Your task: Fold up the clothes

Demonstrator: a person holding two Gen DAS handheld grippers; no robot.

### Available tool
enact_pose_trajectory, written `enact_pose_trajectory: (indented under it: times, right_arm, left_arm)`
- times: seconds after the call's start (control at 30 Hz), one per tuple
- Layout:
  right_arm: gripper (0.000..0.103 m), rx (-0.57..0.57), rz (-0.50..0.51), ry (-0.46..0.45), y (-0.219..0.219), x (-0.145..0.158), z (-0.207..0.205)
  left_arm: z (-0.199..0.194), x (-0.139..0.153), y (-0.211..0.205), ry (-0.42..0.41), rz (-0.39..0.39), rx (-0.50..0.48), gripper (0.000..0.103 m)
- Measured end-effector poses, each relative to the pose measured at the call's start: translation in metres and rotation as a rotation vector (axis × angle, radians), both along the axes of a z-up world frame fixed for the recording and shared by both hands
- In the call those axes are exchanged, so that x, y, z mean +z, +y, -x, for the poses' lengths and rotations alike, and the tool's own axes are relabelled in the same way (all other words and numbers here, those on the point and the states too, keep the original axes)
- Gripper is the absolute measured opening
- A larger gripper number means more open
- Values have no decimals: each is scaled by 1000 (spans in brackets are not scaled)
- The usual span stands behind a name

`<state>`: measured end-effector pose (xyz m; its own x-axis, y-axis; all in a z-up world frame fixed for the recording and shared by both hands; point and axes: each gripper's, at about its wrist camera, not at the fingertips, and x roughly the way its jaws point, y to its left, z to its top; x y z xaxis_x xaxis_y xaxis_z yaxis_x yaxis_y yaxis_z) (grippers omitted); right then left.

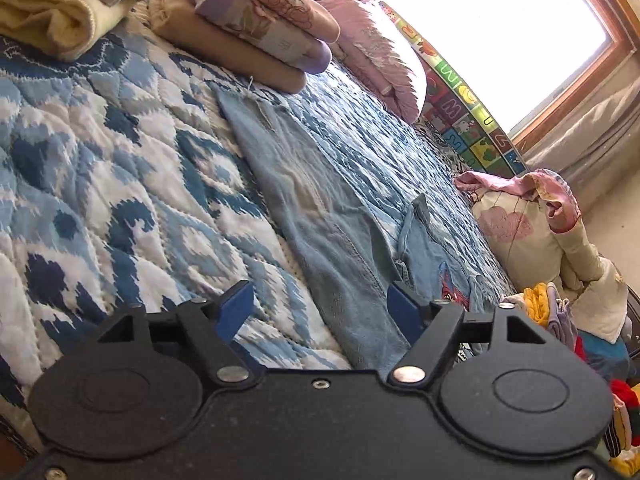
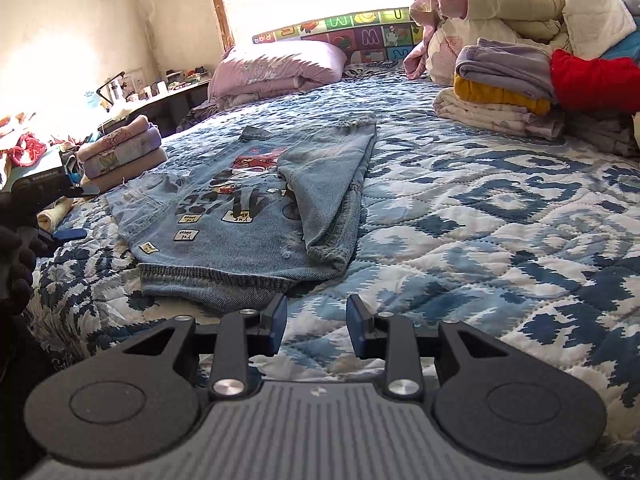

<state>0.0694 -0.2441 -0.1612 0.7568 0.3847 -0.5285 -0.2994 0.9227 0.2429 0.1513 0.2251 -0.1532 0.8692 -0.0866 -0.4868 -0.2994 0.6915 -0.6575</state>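
A light blue denim jacket (image 2: pixel 256 208) with cartoon patches lies flat on the blue and white quilt (image 2: pixel 500 208), one sleeve folded in over its right side. It also shows in the left wrist view (image 1: pixel 320 208), stretching away from the camera. My left gripper (image 1: pixel 320 304) is open and empty, low over the quilt at the jacket's near edge. It also shows in the right wrist view (image 2: pixel 68 212) at the jacket's left side. My right gripper (image 2: pixel 316 322) is open and empty, just in front of the jacket's hem.
A stack of folded clothes (image 2: pixel 124 152) sits left of the jacket, seen close in the left wrist view (image 1: pixel 256 32). More folded and loose clothes (image 2: pixel 520 88) are piled at the right. A pink pillow (image 2: pixel 276 68) lies by the headboard under the window.
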Motion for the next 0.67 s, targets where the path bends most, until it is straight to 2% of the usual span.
enact_pose_trajectory:
  times: [0.2, 0.23, 0.27, 0.3, 0.33, 0.6, 0.67]
  right_arm:
    - [37, -20, -21, 8, 6, -4, -8]
    - [38, -16, -18, 9, 8, -5, -8]
    - [38, -12, -13, 8, 9, -6, -8]
    - [38, -8, -7, 6, 11, -6, -8]
    - [38, -3, -1, 1, 12, -7, -7]
    - [38, -30, -17, -9, 7, -9, -11]
    - [38, -40, -30, -11, 7, -9, -13]
  left_arm:
    - [-15, -17, 35, -8, 127, 73, 64]
    - [-18, -18, 43, -11, 157, 91, 61]
    - [-22, -21, 51, -13, 188, 108, 52]
    - [-28, -23, 57, -16, 206, 120, 47]
    - [-33, -25, 63, -19, 219, 129, 45]
    - [-75, -23, 87, -41, 194, 151, 45]
    - [-82, -23, 89, -45, 173, 146, 39]
